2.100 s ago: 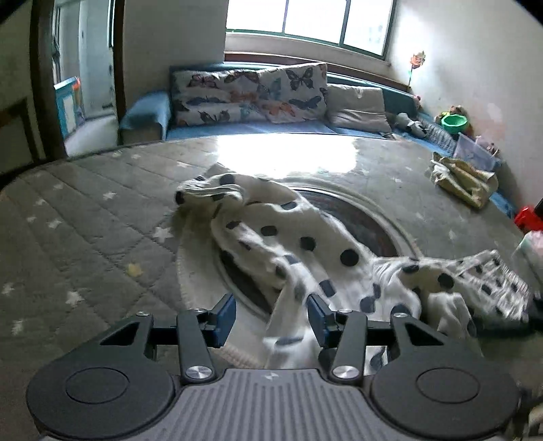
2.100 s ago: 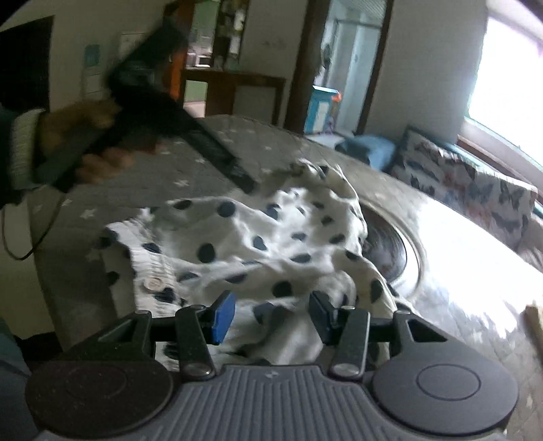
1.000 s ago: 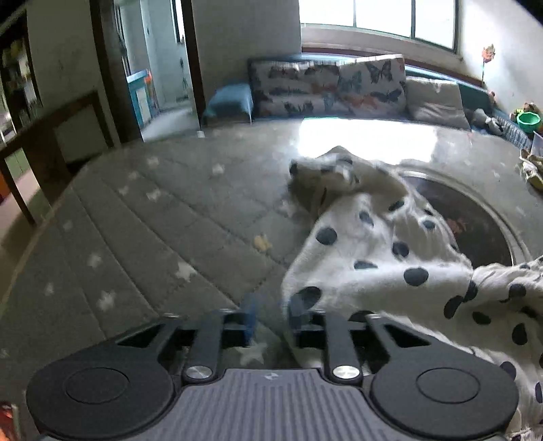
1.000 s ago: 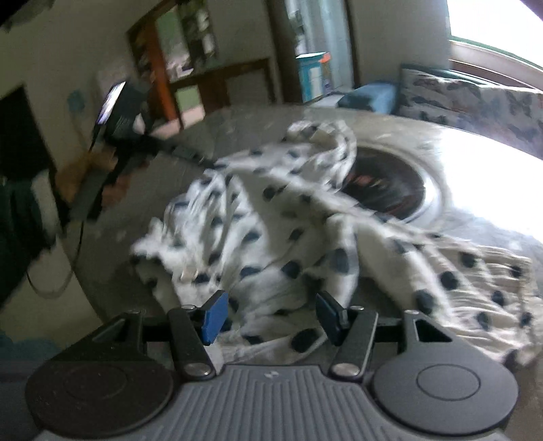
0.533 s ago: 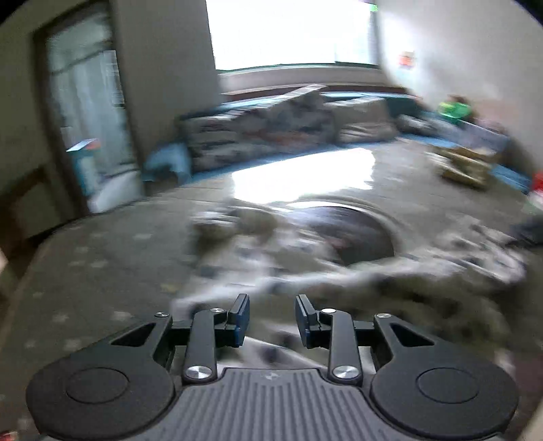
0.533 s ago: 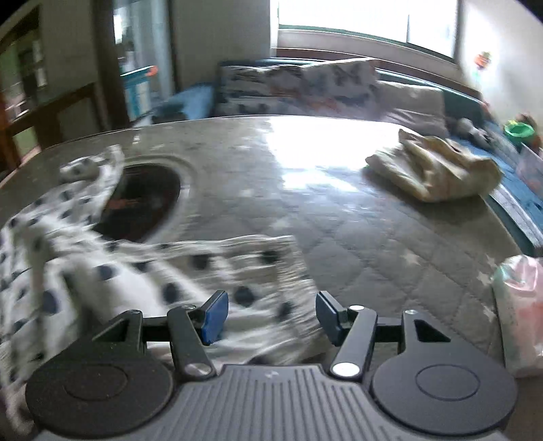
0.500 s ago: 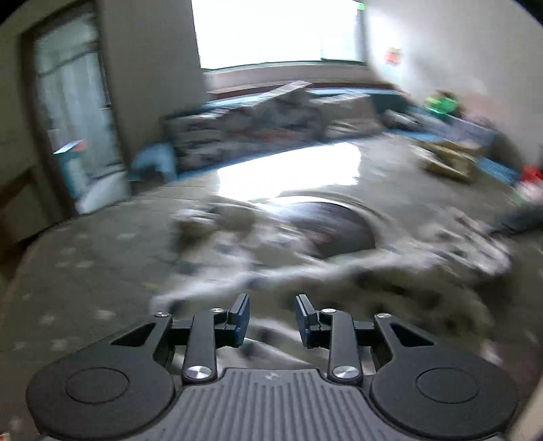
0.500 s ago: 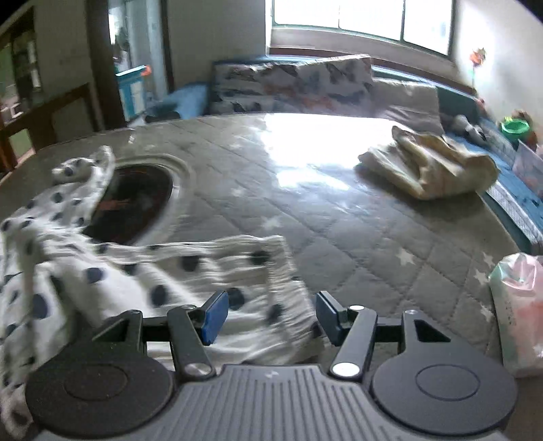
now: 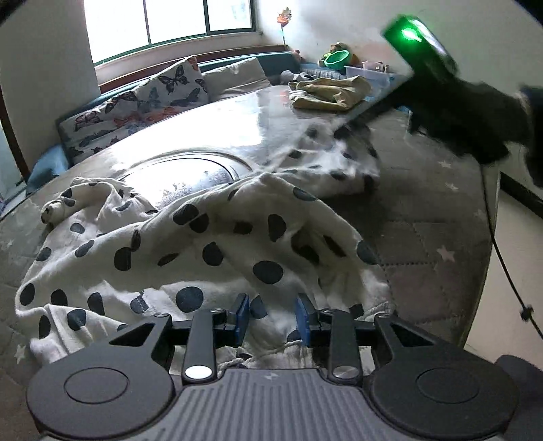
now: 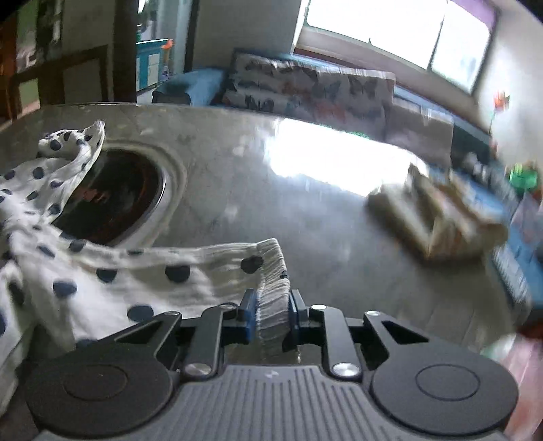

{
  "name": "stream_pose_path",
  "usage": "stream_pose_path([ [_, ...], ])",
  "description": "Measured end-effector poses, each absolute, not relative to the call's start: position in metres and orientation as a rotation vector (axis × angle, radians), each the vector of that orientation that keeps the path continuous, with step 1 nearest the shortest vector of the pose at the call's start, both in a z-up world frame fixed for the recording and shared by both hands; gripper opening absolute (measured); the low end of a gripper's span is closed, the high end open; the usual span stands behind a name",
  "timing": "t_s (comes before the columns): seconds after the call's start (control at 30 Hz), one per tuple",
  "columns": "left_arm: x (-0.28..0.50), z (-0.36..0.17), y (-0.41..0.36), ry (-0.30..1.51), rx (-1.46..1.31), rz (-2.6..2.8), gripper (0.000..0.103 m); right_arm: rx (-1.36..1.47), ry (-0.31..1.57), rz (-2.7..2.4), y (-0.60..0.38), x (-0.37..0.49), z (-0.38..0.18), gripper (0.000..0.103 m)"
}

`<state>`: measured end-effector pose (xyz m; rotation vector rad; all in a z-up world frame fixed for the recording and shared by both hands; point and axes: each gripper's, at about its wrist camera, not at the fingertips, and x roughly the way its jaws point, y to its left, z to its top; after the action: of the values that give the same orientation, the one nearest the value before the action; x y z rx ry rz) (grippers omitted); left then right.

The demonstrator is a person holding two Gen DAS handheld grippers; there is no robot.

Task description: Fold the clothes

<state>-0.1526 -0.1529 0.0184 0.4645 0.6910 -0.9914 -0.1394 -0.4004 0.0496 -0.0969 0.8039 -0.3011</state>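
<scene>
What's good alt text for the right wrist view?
The right gripper is shut on the ribbed hem of a white polka-dot garment that trails left over a grey quilted table. A tan folded cloth lies far right, blurred.

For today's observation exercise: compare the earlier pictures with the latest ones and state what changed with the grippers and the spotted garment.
The right gripper has closed on the polka-dot garment at its ribbed hem. The left gripper has reopened. The beige clothes stay put.

Bright window (image 9: 169, 20) above butterfly-cushioned sofa (image 9: 135, 108)
</scene>
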Motion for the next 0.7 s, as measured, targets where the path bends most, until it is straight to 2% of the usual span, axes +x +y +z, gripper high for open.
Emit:
stream_pose_path([
  [0.2, -0.15, 0.016, -0.146, 0.713, 0.447, -1.027, 0.039, -0.343, 0.723, -0.318, -0.378, -0.067, 0.085, 0.019],
  [0.37, -0.147, 0.015, -0.144, 0.711, 0.446, -1.049, 0.04, -0.44, 0.704, -0.345, -0.377, -0.001, 0.081, 0.019],
  [0.47, -0.145, 0.015, -0.143, 0.711, 0.448, -1.062, 0.041, -0.468, 0.705, -0.362, -0.378, 0.038, 0.074, 0.027],
  [0.53, -0.145, 0.016, -0.143, 0.709, 0.454, -1.071, 0.042, -0.49, 0.701, -0.381, -0.376, 0.055, 0.065, 0.038],
  [0.7, -0.144, 0.018, -0.144, 0.71, 0.47, -1.084, 0.044, -0.447, 0.695, -0.368, -0.378, 0.06, 0.067, 0.045],
])
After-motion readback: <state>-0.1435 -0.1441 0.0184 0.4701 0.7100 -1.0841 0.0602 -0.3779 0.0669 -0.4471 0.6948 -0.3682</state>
